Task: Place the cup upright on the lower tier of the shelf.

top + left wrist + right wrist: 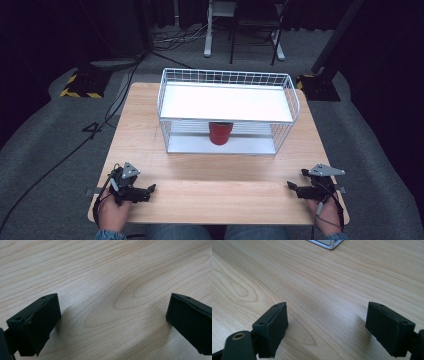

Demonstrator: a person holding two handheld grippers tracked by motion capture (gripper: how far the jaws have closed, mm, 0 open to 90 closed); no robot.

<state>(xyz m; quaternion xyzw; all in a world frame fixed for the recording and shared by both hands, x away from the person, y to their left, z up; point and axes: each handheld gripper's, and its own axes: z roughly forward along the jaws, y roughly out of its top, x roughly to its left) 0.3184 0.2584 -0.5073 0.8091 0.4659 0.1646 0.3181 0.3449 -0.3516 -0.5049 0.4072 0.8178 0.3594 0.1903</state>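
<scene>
A red cup (220,133) stands on the lower level of a white wire rack (227,80), under its white top shelf. The rack sits at the far middle of the wooden table (200,195). My left gripper (151,189) rests on the table near the front left corner, a hand around it. Its black jaws stand wide apart over bare wood (113,310), nothing between them. My right gripper (290,186) lies near the front right corner, held by the other hand. It is open too (327,322), with only wood grain between its jaws.
A corner of the rack's base (325,243) shows at the top of the right gripper view. Grey carpet (45,150) surrounds the table, with cables on the left. Chair and desk legs (207,45) stand beyond the table.
</scene>
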